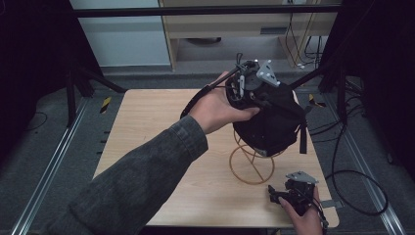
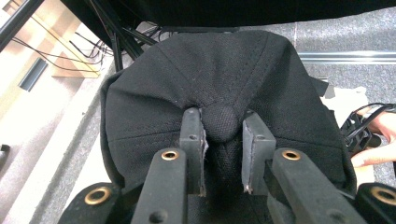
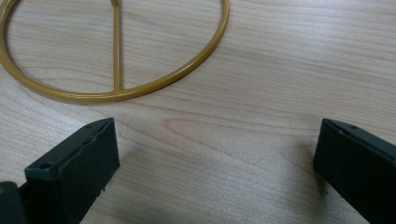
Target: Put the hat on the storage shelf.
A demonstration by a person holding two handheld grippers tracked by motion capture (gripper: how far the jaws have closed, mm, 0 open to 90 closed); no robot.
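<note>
The left gripper (image 1: 243, 88) has its fingers (image 2: 192, 140) clamped on the round top button (image 2: 221, 122) of a black cap (image 1: 271, 122), pinching the button from both sides so the fabric puckers around it. In the high view the cap sits toward the 2 o'clock part of the wooden worktop (image 1: 147, 127), draped over the top of a gold wire stand (image 1: 252, 164); the left hand (image 1: 218, 110) comes at it from about 9 o'clock. The stand's ring base (image 3: 116, 88) lies flat on the worktop. The right gripper (image 1: 281, 195) rests low near the 5 o'clock edge, just beside the ring base and apart from it; its fingers (image 3: 74, 168) stand wide apart with bare wood between them, gripping nothing.
</note>
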